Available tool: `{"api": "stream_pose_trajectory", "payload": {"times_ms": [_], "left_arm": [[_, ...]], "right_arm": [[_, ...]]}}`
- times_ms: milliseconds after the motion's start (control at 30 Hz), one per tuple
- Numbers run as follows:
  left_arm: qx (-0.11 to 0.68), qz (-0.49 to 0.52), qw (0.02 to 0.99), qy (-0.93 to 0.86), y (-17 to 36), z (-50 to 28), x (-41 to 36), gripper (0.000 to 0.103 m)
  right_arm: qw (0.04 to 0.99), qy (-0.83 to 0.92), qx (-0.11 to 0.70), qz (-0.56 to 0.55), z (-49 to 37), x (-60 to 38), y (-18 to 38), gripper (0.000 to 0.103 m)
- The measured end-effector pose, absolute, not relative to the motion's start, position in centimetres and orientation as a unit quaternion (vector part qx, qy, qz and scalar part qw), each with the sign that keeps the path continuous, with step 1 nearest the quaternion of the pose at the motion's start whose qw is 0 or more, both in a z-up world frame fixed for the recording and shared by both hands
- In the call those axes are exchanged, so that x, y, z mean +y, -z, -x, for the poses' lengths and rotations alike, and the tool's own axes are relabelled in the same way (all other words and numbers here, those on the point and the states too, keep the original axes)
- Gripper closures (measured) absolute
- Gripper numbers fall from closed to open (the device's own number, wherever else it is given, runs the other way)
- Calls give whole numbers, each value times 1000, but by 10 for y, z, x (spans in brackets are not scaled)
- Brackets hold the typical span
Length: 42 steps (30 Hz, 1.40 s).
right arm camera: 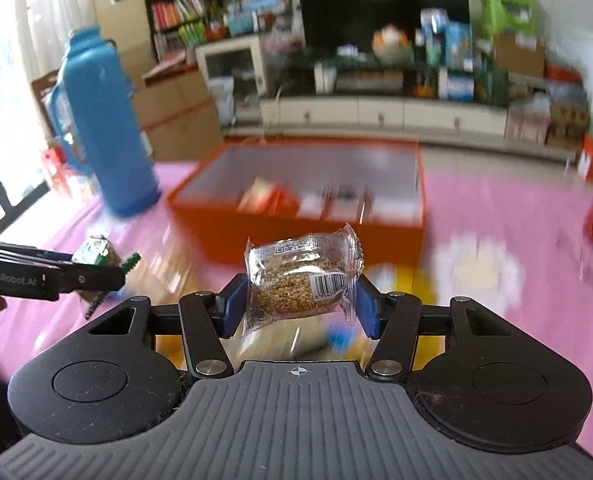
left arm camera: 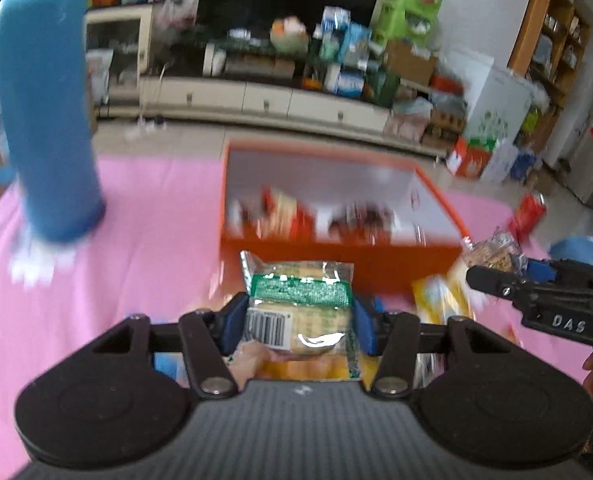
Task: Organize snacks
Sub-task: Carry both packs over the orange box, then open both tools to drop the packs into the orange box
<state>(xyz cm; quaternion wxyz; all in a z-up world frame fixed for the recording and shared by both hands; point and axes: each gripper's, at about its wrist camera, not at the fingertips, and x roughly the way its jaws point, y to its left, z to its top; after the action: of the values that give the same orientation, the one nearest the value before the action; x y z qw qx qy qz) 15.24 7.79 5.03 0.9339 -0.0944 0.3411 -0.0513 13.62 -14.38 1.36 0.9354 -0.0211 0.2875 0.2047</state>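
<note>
My left gripper point(left arm camera: 299, 316) is shut on a green-labelled cracker packet point(left arm camera: 300, 308), held above the pink cloth just short of the orange box point(left arm camera: 336, 256). My right gripper point(right arm camera: 296, 306) is shut on a clear-wrapped brown grain cake point(right arm camera: 302, 276), also in front of the orange box point(right arm camera: 296, 232). The box holds several blurred snack packets. Each gripper shows in the other's view: the right one point(left arm camera: 496, 276) with its cake at the right, the left one point(right arm camera: 108, 276) with its packet at the left.
A tall blue thermos point(left arm camera: 44, 112) stands on the pink tablecloth point(left arm camera: 144, 248) left of the box; it also shows in the right wrist view point(right arm camera: 104, 124). Loose yellow snack packets point(left arm camera: 440, 300) lie on the cloth near the box. A red can point(left arm camera: 530, 212) sits at the right edge.
</note>
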Motion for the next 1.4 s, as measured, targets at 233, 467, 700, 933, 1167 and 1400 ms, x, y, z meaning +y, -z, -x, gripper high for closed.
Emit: {"api": "stream_pose_trajectory", "payload": {"times_ms": [233, 467, 700, 933, 1167, 1400], "left_arm": [[328, 100, 938, 58, -59, -267, 68, 50], [365, 57, 928, 42, -20, -315, 47, 41], [353, 45, 934, 43, -26, -285, 52, 39], [344, 37, 937, 43, -44, -243, 45, 38], [360, 54, 930, 45, -33, -159, 50, 34], [431, 104, 896, 13, 22, -55, 69, 34]], "right_arm": [[939, -194, 282, 36, -257, -118, -22, 64], [925, -193, 327, 33, -339, -97, 13, 56], [933, -187, 306, 8, -317, -107, 10, 39], [939, -189, 289, 4, -241, -126, -9, 20], [929, -183, 321, -10, -150, -147, 5, 12], [907, -160, 382, -68, -74, -180, 54, 12]]}}
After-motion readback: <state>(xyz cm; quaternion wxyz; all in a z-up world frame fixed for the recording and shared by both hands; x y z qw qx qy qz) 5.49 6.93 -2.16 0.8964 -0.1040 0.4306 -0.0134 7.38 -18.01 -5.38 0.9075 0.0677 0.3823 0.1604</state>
